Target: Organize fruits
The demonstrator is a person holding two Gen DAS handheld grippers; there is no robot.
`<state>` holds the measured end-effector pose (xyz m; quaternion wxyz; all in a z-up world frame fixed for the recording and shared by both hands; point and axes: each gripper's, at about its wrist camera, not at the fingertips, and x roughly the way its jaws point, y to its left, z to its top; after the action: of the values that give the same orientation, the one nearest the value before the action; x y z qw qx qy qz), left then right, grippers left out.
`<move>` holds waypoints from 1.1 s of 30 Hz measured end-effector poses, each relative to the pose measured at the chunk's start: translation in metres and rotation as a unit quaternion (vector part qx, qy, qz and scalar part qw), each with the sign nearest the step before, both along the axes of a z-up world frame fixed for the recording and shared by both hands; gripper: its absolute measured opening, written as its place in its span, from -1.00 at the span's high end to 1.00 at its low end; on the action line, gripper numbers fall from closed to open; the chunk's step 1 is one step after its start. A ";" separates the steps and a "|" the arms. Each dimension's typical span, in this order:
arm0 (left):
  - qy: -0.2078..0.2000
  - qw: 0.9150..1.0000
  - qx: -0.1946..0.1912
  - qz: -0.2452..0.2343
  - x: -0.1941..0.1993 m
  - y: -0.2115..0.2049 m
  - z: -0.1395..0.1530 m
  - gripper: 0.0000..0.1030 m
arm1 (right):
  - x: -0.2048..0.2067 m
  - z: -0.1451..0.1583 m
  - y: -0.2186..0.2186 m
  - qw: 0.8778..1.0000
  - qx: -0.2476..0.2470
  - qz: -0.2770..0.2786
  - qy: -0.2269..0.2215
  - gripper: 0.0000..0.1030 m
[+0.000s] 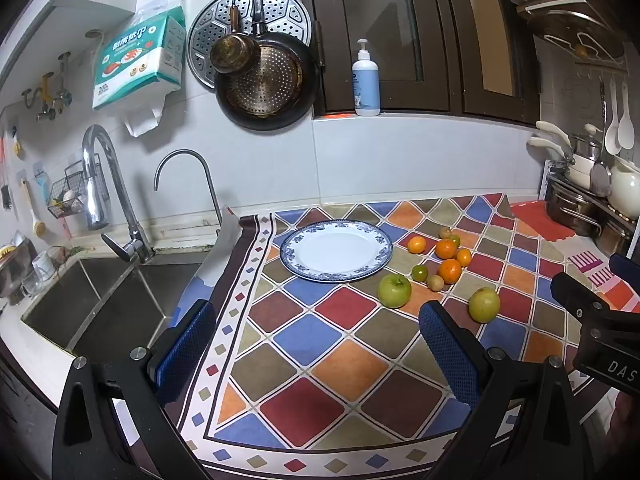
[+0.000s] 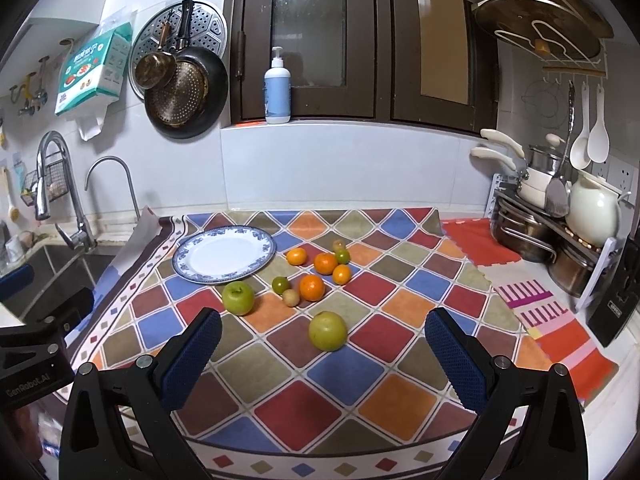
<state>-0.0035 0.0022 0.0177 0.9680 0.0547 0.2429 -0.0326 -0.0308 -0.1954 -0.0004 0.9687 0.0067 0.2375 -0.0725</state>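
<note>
Your left gripper and right gripper both hang w/ jaws wide apart, nothing between them, above the checkered cloth. Fruits sit loose on that cloth right of the bare plate: two green apples, oranges, small ones. Left unit's body reads "GenRobot.AI"; tissue pack shows "200".

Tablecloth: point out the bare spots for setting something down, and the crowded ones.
Free: the plate itself, bare, and the tablecloth in front, between both open tongs and the two green apples. Also the cloth's right side towards the pot rack. Crowded: the oranges and small fruits right of the plate.
</note>
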 end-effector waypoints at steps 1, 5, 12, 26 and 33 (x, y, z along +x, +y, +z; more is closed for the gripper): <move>0.000 1.000 0.000 0.000 0.000 0.000 0.000 -1.00 | 0.000 0.000 0.000 1.000 0.000 0.000 0.000 -0.99; 0.001 1.000 0.000 -0.002 0.003 -0.001 0.001 -1.00 | 0.000 0.000 0.000 1.000 -0.001 0.000 0.001 -0.99; 0.001 1.000 0.000 -0.001 0.002 -0.001 0.001 -1.00 | 0.000 -0.001 -0.001 1.000 0.000 0.000 0.002 -0.99; 0.001 1.000 0.001 -0.001 0.005 -0.001 0.001 -1.00 | 0.006 -0.003 -0.003 1.000 -0.001 0.001 0.008 -0.99; 0.001 1.000 0.003 -0.001 0.013 0.000 0.002 -1.00 | 0.011 -0.006 -0.004 1.000 -0.001 0.001 0.012 -0.99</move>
<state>0.0100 0.0023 0.0193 0.9674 0.0582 0.2444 -0.0328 -0.0197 -0.1995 -0.0062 0.9658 0.0046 0.2491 -0.0716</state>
